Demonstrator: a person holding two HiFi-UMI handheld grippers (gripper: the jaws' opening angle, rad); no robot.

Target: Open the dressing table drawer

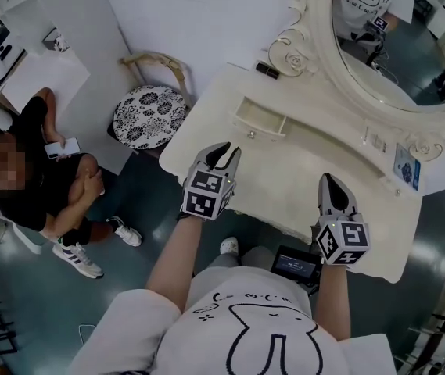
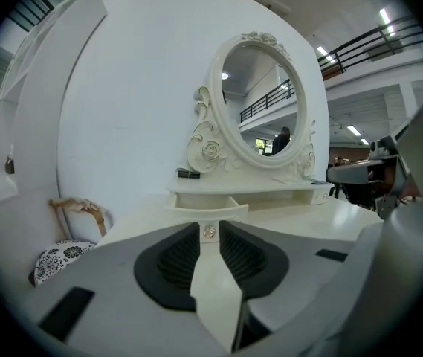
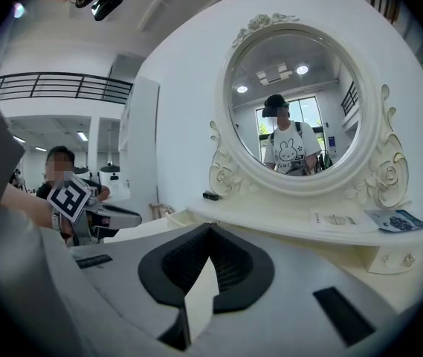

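Drawer point(image 1: 260, 122) pulled out; left gripper point(image 1: 224, 154) empty, jaws apart.

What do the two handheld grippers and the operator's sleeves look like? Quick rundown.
Both alike: left gripper and right gripper have light grey bodies and black ribbed pads tapering to points, each with a white cube of black square markers. Short white T-shirt sleeves, black bunny outline print.
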